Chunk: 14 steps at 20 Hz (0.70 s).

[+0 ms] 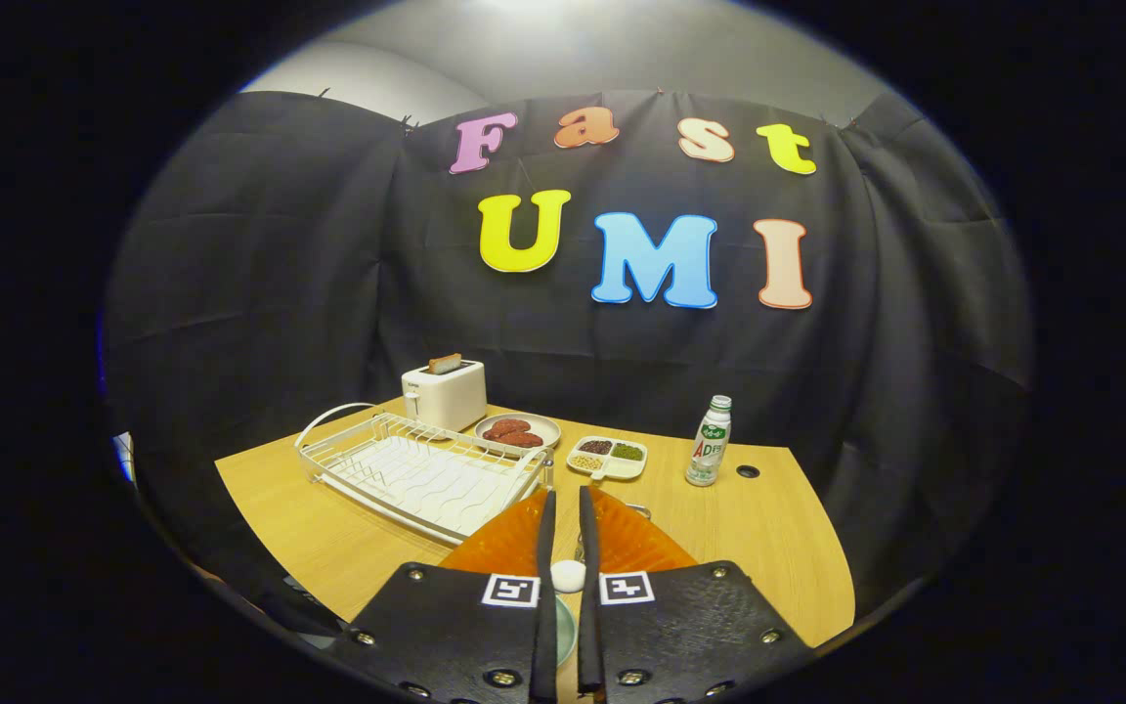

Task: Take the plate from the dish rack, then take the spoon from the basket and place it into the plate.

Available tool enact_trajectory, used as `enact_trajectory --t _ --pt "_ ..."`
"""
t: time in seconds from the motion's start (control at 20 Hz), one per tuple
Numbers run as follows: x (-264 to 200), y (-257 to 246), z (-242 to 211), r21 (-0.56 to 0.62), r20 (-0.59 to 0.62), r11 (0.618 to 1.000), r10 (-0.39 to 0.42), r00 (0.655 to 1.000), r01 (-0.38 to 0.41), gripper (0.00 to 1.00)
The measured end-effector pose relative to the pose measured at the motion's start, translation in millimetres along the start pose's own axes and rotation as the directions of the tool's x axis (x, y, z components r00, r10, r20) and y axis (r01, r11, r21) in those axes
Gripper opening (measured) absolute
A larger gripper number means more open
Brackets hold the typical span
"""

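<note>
Between the nearly closed fingers of the hand-held gripper [564,518], a white spoon handle [568,575], above an orange plate [622,543].

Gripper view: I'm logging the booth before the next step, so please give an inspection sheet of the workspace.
Surface: light wooden table with a round hole.
Job's things: white wire dish rack, no plate in it; orange ribbed plate under the fingers; small white rounded piece between them, possibly spoon.
Clutter: white toaster, grey plate of reddish food, white divided tray, green-capped bottle.
Gripper: fingers nearly together, grip unclear.
Cables: nothing seen.
Surroundings: black cloth wall.
</note>
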<state>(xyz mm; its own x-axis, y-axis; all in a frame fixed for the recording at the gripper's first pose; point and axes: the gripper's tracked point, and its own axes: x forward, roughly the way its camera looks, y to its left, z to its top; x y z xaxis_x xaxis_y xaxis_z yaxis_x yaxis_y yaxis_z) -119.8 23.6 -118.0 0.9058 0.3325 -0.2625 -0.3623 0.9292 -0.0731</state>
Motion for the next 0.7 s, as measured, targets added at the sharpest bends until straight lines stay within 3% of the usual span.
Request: enact_trajectory --t 0.4,0.7 --pt "27 44 -22 -0.011 -0.063 0.991 0.134 0.989 -0.135 0.08" --pt "48 64 -41 -0.010 -0.112 0.982 0.186 0.976 -0.188 0.08"
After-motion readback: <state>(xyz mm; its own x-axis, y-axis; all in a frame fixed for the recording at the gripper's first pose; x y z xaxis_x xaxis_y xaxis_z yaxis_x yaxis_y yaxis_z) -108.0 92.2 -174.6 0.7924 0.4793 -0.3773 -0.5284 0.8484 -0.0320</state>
